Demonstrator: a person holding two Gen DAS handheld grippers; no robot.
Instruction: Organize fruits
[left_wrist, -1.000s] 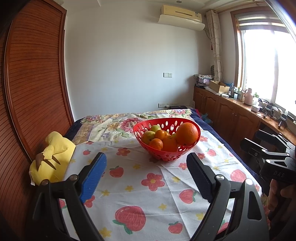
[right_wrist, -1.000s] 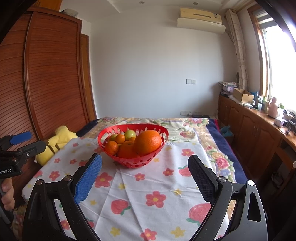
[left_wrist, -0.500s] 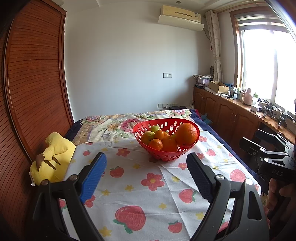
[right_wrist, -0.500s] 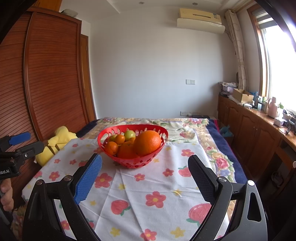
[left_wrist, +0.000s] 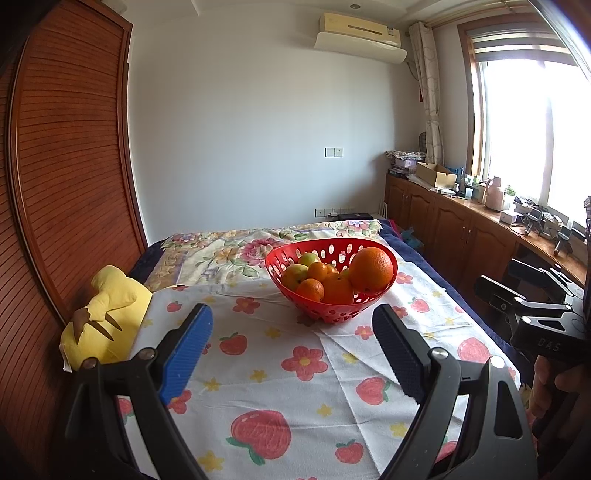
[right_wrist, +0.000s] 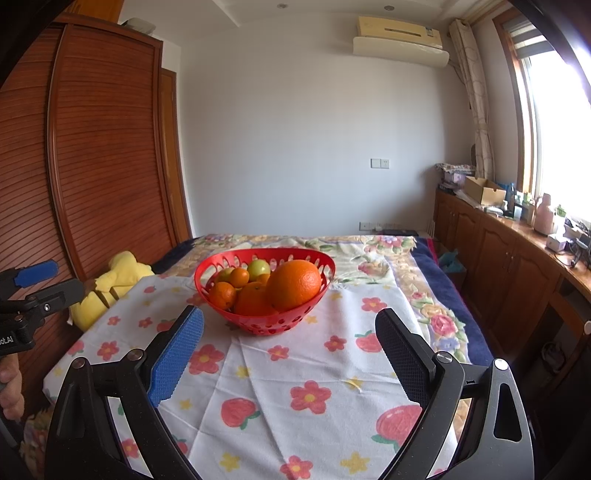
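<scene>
A red basket sits on a white cloth printed with strawberries and flowers, spread over a bed. It holds a large orange, several smaller oranges and green fruits.

The left hand-held gripper hangs over the cloth short of the basket, jaws spread wide and empty, the basket ahead and slightly right. The right hand-held gripper is likewise wide open with nothing between its pads, the basket ahead and slightly left. A yellow plush toy lies at the cloth's left edge.
</scene>
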